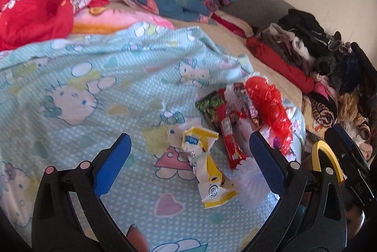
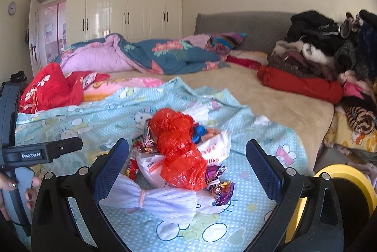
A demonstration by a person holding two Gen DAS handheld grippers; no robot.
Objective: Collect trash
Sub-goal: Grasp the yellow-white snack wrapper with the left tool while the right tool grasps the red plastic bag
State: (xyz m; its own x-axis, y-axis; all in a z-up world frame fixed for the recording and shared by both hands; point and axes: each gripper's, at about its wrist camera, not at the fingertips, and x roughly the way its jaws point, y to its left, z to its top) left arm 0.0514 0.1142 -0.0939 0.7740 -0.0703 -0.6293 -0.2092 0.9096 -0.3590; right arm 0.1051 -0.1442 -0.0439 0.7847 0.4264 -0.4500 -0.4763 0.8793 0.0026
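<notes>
Trash pile lies on the cartoon-cat bedsheet. Red plastic bag tops the pile; white plastic bag under it, purple candy wrappers just beside it. Yellow-white wrapper on the near side of the red bag. Left gripper spread wide over the wrapper, holding nothing. Right gripper spread wide, flanking the pile, empty.

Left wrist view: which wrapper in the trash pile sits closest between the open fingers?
The crumpled yellow-and-white wrapper. It lies nearest the left gripper; the long red wrapper and red plastic bag lie farther back and right.
</notes>
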